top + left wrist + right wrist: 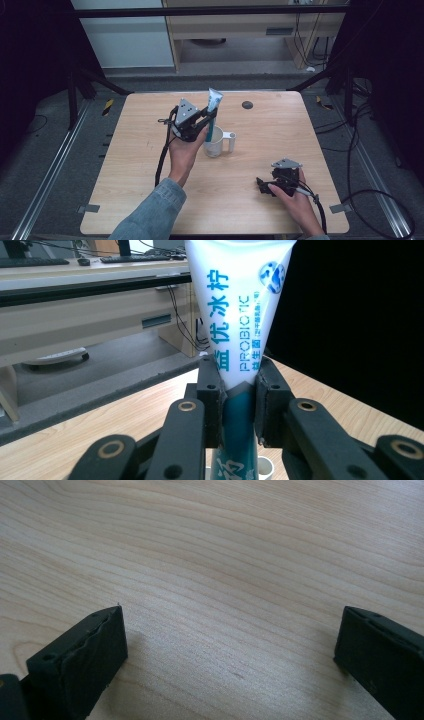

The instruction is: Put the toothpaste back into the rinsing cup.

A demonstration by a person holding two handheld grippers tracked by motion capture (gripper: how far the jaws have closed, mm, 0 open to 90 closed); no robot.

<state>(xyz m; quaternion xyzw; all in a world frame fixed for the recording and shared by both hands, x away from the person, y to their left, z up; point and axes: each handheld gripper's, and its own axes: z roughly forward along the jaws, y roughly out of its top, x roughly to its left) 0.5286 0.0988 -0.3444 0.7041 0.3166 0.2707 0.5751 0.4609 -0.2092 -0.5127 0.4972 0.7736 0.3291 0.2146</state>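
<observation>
A white and teal toothpaste tube (pixel 214 104) stands upright over a white mug (pixel 216 141) near the middle of the wooden table (pixel 270 135). My left gripper (pixel 209 120) is shut on the tube; in the left gripper view its pads squeeze the tube (pixel 235 320) where white turns to teal, with the mug's rim (pixel 265 467) just below. Whether the tube's lower end touches the mug's inside is hidden. My right gripper (pixel 262 186) rests low at the front right of the table. Its jaws stand wide apart over bare wood, with nothing between the pads (pixel 85 655).
A small dark round disc (pixel 247 105) lies near the table's far edge. Black stands and cables flank the table on both sides, and a light wooden cabinet (pixel 240 25) stands beyond it.
</observation>
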